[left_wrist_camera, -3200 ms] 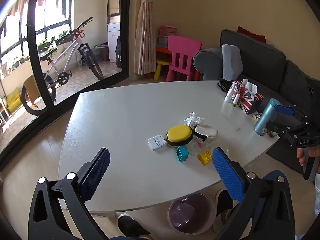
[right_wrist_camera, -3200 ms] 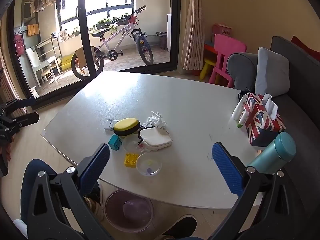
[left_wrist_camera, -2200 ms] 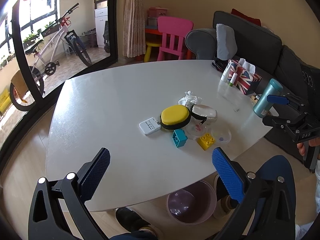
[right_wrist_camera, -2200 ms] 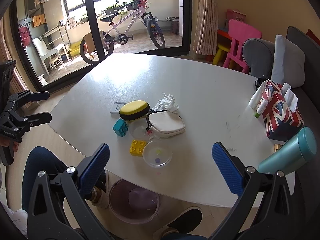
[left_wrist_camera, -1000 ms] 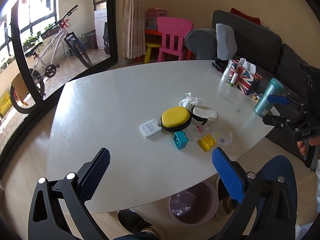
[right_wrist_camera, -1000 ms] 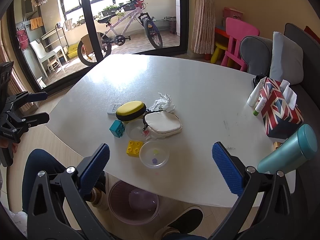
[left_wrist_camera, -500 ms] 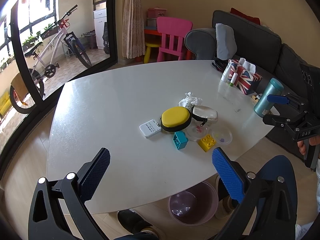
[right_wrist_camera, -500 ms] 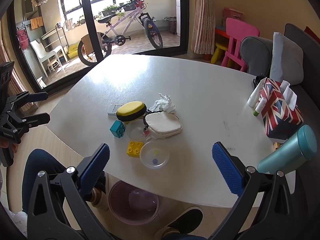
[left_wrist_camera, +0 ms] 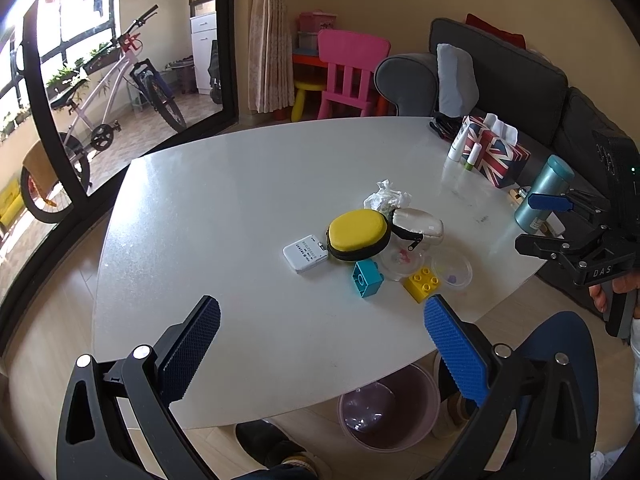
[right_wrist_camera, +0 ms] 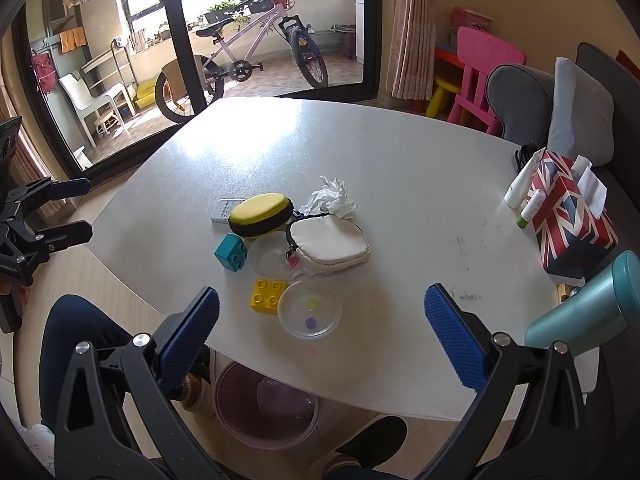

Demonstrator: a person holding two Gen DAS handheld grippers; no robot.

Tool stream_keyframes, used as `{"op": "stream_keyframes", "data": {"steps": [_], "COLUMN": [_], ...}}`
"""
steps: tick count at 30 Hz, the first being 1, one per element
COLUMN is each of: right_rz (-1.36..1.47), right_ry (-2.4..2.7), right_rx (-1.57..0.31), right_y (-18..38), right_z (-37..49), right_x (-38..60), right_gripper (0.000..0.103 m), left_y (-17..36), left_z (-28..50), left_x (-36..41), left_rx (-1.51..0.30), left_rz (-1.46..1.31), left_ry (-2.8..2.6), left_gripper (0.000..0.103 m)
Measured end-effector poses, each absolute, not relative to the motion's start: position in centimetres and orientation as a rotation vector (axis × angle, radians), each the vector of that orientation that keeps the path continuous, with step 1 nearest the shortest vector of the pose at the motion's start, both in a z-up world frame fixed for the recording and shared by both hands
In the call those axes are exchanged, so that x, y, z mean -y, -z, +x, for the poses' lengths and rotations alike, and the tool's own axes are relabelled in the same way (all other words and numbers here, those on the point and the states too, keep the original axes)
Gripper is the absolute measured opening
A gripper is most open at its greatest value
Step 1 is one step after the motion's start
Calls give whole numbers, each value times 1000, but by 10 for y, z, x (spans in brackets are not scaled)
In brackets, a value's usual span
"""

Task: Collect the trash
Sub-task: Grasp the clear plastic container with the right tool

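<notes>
A crumpled white tissue lies mid-table behind a yellow case and a white pouch. Two clear plastic dishes with small scraps sit near the front edge, beside a blue brick and a yellow brick. A purple bin stands on the floor under the table edge. My left gripper hangs open and empty above the near table edge. Over the front edge my right gripper is also open and holds nothing.
A flag-patterned tissue box, small tubes and a teal bottle stand at the table's right side. A white card lies left of the yellow case. The person's knees and shoes are by the bin. Behind are a sofa, a pink chair and a glass door.
Some two to three seconds ago both grippers rose and drew back a little from the table. Over the last second nothing has visibly moved. Both stay open.
</notes>
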State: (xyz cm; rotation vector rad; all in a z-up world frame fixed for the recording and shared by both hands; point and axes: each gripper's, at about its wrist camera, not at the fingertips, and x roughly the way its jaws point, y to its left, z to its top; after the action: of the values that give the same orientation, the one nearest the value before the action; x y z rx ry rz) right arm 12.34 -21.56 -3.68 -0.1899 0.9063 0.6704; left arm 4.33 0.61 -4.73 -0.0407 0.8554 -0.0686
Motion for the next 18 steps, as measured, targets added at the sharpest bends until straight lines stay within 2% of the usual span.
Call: {"op": "stream_keyframes", "data": {"steps": [18], "right_rz": [-373], "right_ry": [-717], "right_rx": [-1085], "right_y": [115], "right_z": [144], "right_x": [160], "right_gripper": [100], "left_y": [55], "left_z": [47], "left_x": [-10], "left_rx": [-870], "left_rz": [-58], "left_ry": [65], "left_gripper": [98]}}
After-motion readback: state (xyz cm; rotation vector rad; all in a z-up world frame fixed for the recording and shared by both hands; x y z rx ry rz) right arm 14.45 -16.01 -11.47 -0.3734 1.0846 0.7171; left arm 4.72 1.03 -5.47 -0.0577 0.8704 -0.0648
